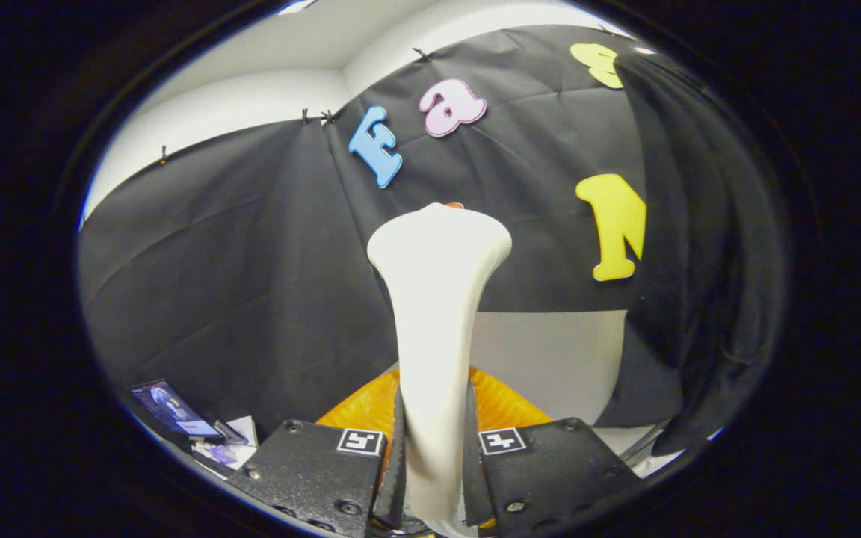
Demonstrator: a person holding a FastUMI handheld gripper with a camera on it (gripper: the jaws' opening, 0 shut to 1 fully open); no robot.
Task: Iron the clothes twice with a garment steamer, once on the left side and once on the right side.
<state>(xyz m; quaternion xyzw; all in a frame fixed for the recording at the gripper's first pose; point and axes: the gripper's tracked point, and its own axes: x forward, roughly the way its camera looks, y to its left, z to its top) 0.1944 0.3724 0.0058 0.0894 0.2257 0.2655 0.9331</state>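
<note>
Where the gripper (434, 456) points up at the booth wall, both fingers clamp the white garment steamer (436, 321) by its handle, head flaring above. Dark garment (699, 246) hangs well right. Orange object (501, 403) behind handle.

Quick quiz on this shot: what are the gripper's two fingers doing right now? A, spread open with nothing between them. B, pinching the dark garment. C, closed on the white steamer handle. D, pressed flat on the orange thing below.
C: the gripper has both fingers pressed against the sides of the white steamer, which rises between them; the dark garment hangs apart, off to the side beyond it.
</note>
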